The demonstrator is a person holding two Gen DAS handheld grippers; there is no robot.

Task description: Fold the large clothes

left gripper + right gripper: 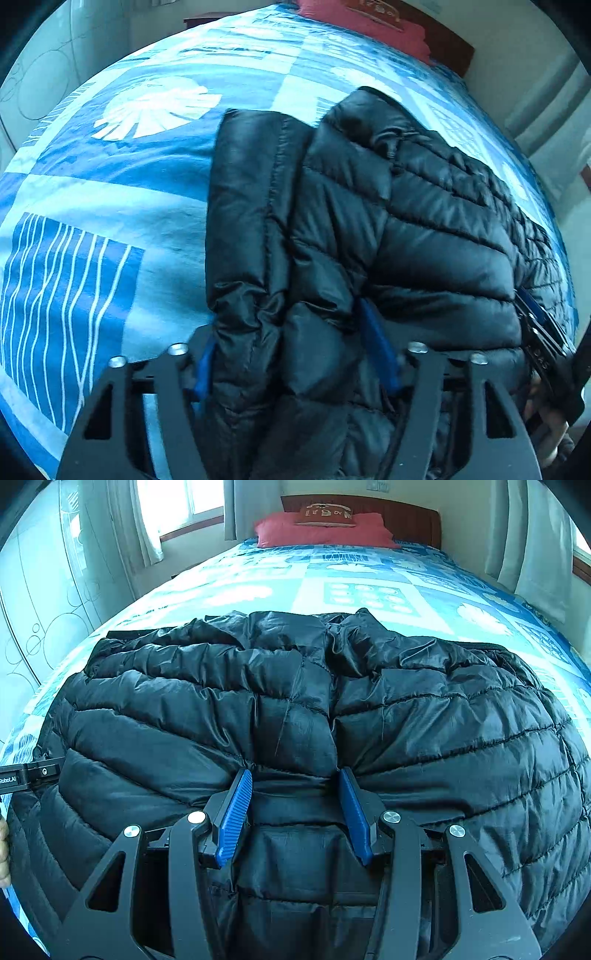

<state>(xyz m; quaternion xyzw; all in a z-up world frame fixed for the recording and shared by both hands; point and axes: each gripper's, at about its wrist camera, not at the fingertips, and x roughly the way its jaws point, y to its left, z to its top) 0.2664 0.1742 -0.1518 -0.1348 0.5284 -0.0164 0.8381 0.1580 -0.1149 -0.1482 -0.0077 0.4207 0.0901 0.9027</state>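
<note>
A black quilted puffer jacket (pixel 369 229) lies folded on the blue patterned bed; it fills the right wrist view (pixel 295 709) too. My left gripper (pixel 291 332) has its blue fingers (pixel 376 343) spread wide, with thick jacket folds bunched between them. My right gripper (pixel 295 779) has its blue fingers (pixel 236 812) apart, pressing into the jacket's near edge with fabric lying between them. The right gripper also shows at the right edge of the left wrist view (pixel 539 332). The left gripper's body shows at the left edge of the right wrist view (pixel 29 775).
The bed (pixel 332 576) has a blue and white cover (pixel 110 206). A red pillow (pixel 321 531) lies against a dark wooden headboard (pixel 406 513). Curtained windows (pixel 177 502) stand on both sides. A white wardrobe (pixel 33 609) is on the left.
</note>
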